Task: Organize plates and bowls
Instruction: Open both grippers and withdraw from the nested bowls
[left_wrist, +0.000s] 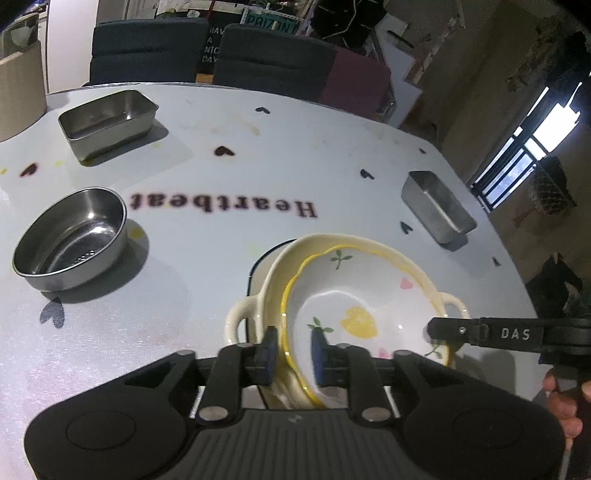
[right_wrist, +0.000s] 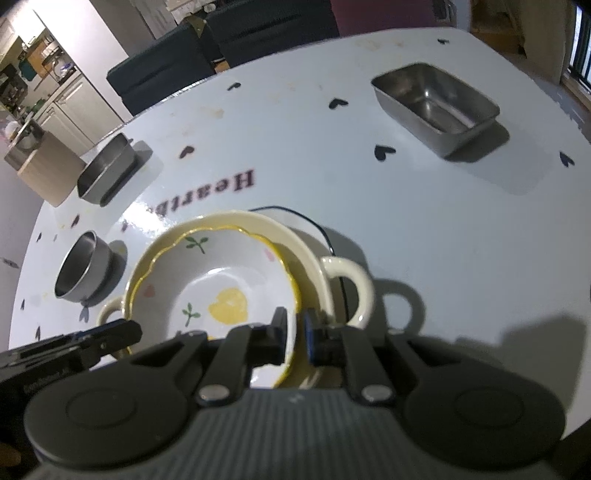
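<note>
A white floral bowl (left_wrist: 351, 295) (right_wrist: 207, 280) with a wavy yellow rim is nested, tilted, inside a cream two-handled bowl (left_wrist: 332, 240) (right_wrist: 236, 218). Both rest on a white plate with a dark edge (left_wrist: 264, 266) (right_wrist: 314, 240). My left gripper (left_wrist: 293, 352) straddles the floral bowl's near rim, with small gaps between its blue pads and the rim. My right gripper (right_wrist: 295, 336) is shut on the opposite rim of the same bowl, one pad inside and one outside. Each gripper shows in the other's view: the right gripper (left_wrist: 480, 332) and the left gripper (right_wrist: 110, 332).
A round steel bowl (left_wrist: 70, 240) (right_wrist: 83, 266) stands to the left on the white "Heartbeat" table. One steel rectangular tray (left_wrist: 107, 122) (right_wrist: 107, 170) sits far left, another (left_wrist: 437, 201) (right_wrist: 436, 107) near the right edge. Dark chairs (left_wrist: 147, 51) and a cardboard box (left_wrist: 18, 92) lie beyond.
</note>
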